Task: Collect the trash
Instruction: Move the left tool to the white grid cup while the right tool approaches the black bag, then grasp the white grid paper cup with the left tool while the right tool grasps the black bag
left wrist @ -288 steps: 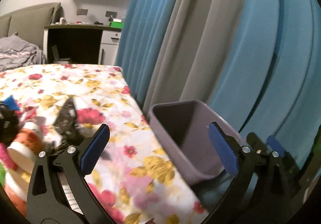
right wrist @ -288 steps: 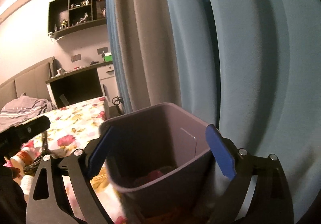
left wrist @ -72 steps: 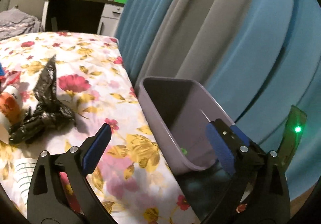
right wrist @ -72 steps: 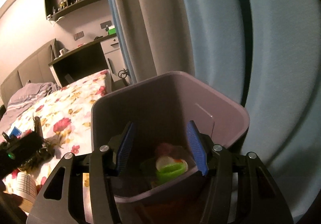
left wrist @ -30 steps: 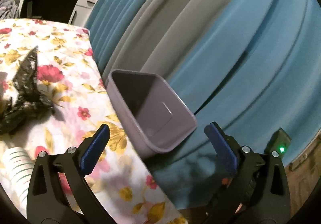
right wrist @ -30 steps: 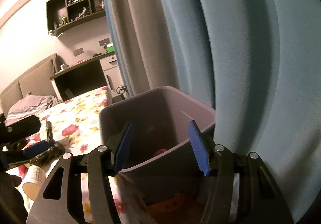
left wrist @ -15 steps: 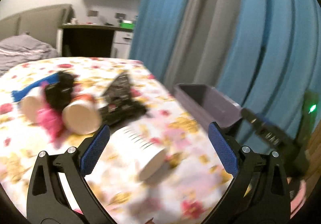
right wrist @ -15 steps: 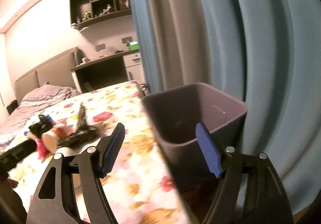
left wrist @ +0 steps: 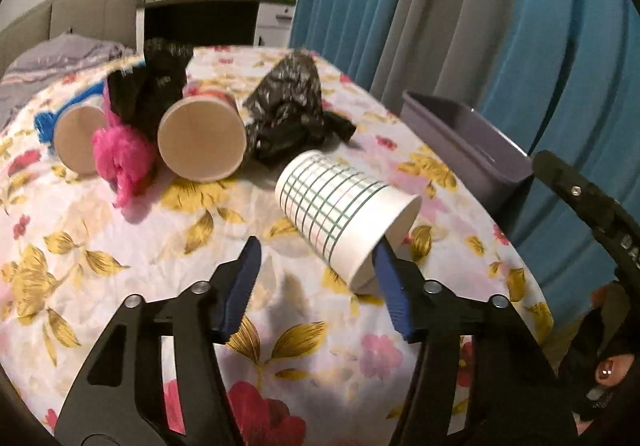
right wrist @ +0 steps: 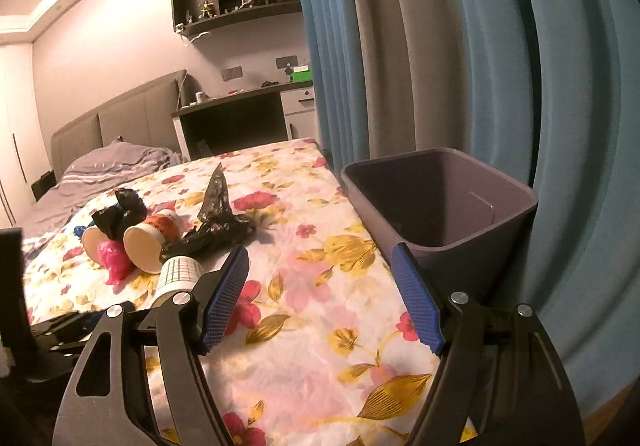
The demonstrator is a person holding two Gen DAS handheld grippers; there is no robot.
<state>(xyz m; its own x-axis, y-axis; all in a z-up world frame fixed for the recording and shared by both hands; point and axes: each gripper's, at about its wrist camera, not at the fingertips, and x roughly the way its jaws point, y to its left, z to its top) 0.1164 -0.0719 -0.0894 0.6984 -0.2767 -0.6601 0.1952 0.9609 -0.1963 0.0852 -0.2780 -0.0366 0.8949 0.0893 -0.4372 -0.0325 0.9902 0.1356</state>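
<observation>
A white paper cup with a grid pattern (left wrist: 340, 202) lies on its side on the flowered bed (left wrist: 120, 246). My left gripper (left wrist: 318, 280) is open just in front of it, its right finger touching the cup's rim. Behind lie a crumpled black bag (left wrist: 292, 114), two more paper cups (left wrist: 200, 140) (left wrist: 76, 140), a pink scrap (left wrist: 124, 150) and another black bag (left wrist: 160, 74). The purple bin (right wrist: 440, 202) stands beside the bed's right edge. My right gripper (right wrist: 320, 298) is open and empty above the bed, near the bin. The grid cup (right wrist: 178, 274) shows there too.
Blue and grey curtains (right wrist: 440, 46) hang right behind the bin. A desk (right wrist: 240, 114) and headboard (right wrist: 120, 118) stand at the far end, with a grey blanket (right wrist: 112, 166) on the bed. The right gripper's body (left wrist: 588, 214) shows at the left view's right side.
My left gripper has swung away from the bin, come down close to the grid cup and narrowed its opening. My right gripper has pulled back from the bin and opened wider.
</observation>
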